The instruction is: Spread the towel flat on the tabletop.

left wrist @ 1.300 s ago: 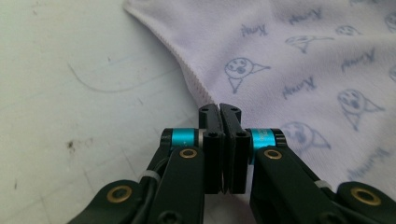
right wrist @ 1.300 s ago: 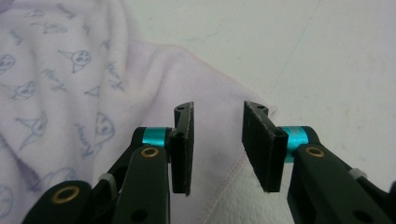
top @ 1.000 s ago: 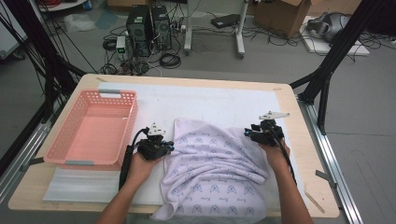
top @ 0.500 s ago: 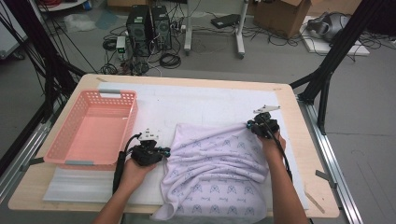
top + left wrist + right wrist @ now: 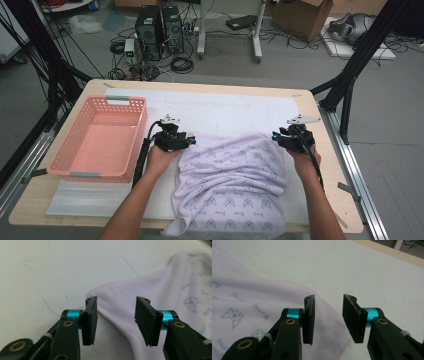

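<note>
A pale lilac printed cloth [image 5: 232,187] lies rumpled on the white mat, hanging over the table's near edge. My left gripper [image 5: 189,142] sits at the cloth's far left corner. In the left gripper view that gripper [image 5: 116,315] is open, its jaws over the hemmed corner of the cloth [image 5: 150,292]. At the far right corner is my right gripper [image 5: 276,136]. The right gripper view shows that gripper [image 5: 328,315] open, with the cloth's stitched edge [image 5: 262,302] lying below the gap.
A pink plastic basket [image 5: 75,155] stands on the left of the table, beside the left hand. The white mat [image 5: 225,107] stretches bare beyond the cloth. The wooden table edge [image 5: 340,165] runs close to the right hand.
Both hands slid away from me, drawing the cloth's far edge up and flatter. The jaws now stand open over the two corners.
</note>
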